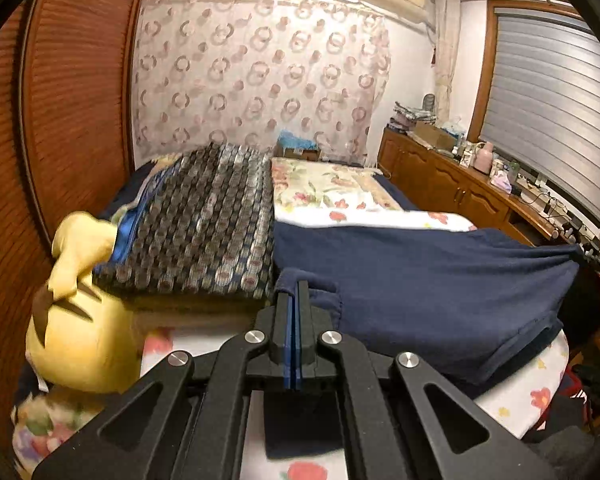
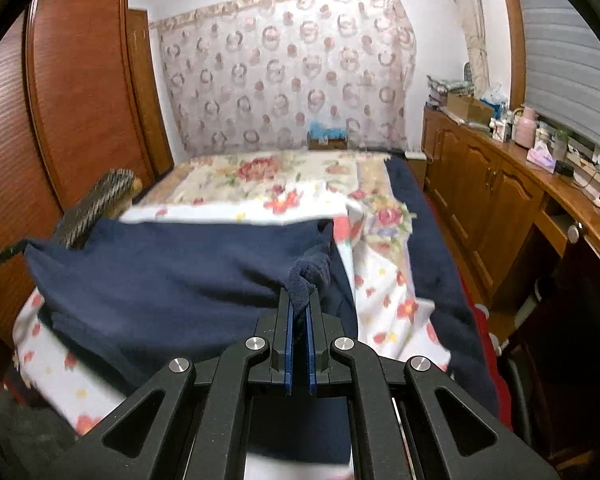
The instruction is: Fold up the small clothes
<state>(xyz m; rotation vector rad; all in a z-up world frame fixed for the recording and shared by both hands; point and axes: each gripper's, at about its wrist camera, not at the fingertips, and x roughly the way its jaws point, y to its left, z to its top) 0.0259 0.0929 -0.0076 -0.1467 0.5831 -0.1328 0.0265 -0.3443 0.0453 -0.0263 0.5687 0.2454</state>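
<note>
A navy blue garment (image 1: 428,280) is stretched out above the floral bedsheet (image 1: 340,196). My left gripper (image 1: 296,292) is shut on the garment's near left corner. My right gripper (image 2: 300,304) is shut on a bunched corner of the same garment (image 2: 160,268), which spreads away to the left in the right wrist view. The right gripper also shows as a dark shape at the garment's far right corner in the left wrist view (image 1: 592,256). The cloth hangs taut between the two grippers.
A folded patterned blanket (image 1: 204,224) and a yellow plush toy (image 1: 76,312) lie on the bed's left side. A wooden wardrobe (image 2: 84,92) stands left. A wooden cabinet (image 2: 500,192) with clutter runs along the right wall. A curtain (image 1: 260,72) hangs behind.
</note>
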